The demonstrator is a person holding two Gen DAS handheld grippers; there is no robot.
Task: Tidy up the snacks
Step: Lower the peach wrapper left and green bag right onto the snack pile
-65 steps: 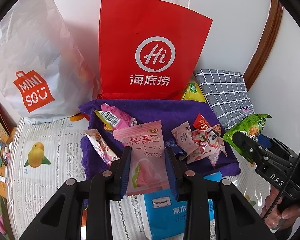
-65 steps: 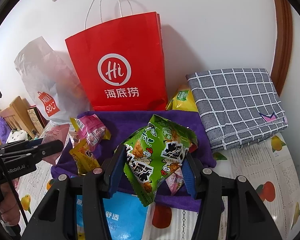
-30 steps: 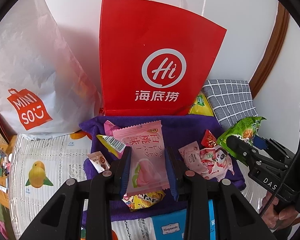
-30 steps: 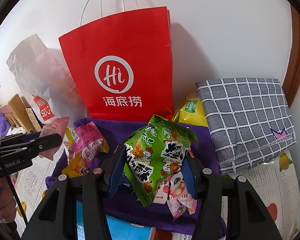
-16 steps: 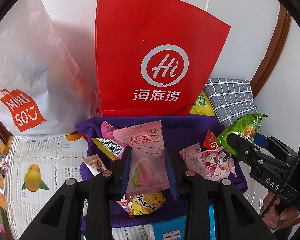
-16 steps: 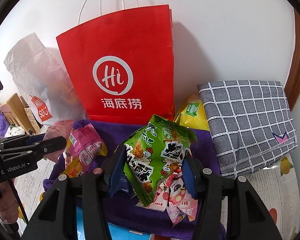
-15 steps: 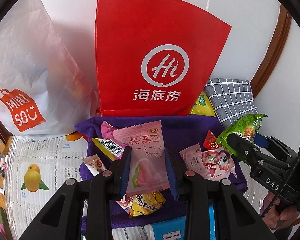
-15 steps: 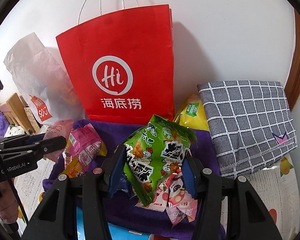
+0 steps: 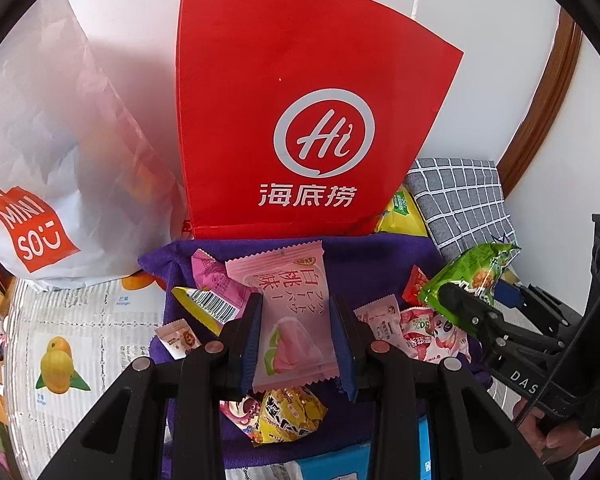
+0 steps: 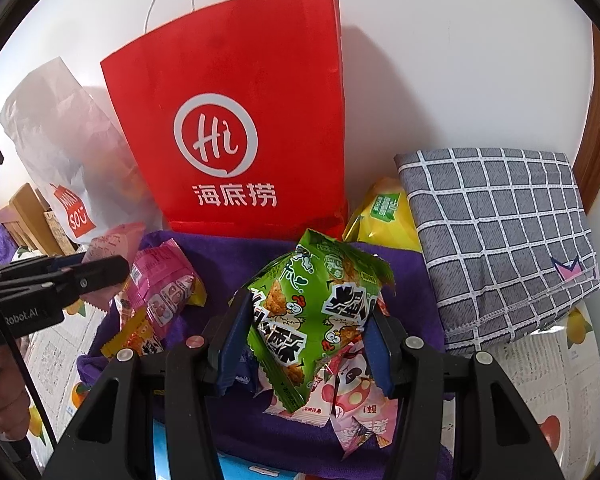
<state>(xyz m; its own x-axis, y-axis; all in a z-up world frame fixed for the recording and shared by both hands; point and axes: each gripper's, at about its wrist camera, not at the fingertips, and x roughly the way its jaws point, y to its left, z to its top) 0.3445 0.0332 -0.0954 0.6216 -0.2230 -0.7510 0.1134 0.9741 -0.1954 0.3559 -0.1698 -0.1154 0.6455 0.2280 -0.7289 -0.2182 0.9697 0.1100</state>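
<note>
left gripper [image 9: 296,336] clamped on a pink peach packet [image 9: 292,316], right gripper [image 10: 304,340] squeezing a green chicken snack bag [image 10: 316,320], loose snacks on purple towel [image 10: 236,256] just below both, red paper bag [image 9: 300,120] upright beyond, blocking the wall side, white plastic bag [image 9: 48,152] far left, grey checked cloth [image 10: 496,240] whole only in right view

We find paper bag [image 9: 308,120] upright against wall at back, centre. Plastic bag [image 9: 48,152] left of it, touching. Folded cloth [image 10: 496,240] right of it; chip packet [image 10: 384,216] wedged between the two. Towel [image 9: 380,256] spread on table [image 9: 80,320] directly before paper bag. Loose snack packets [image 9: 416,328] lie on towel. Peach wafer packet [image 9: 292,312] held above towel's left half in left gripper [image 9: 296,340]; chicken snack packet [image 10: 312,320] above right half in right gripper [image 10: 304,348].
</note>
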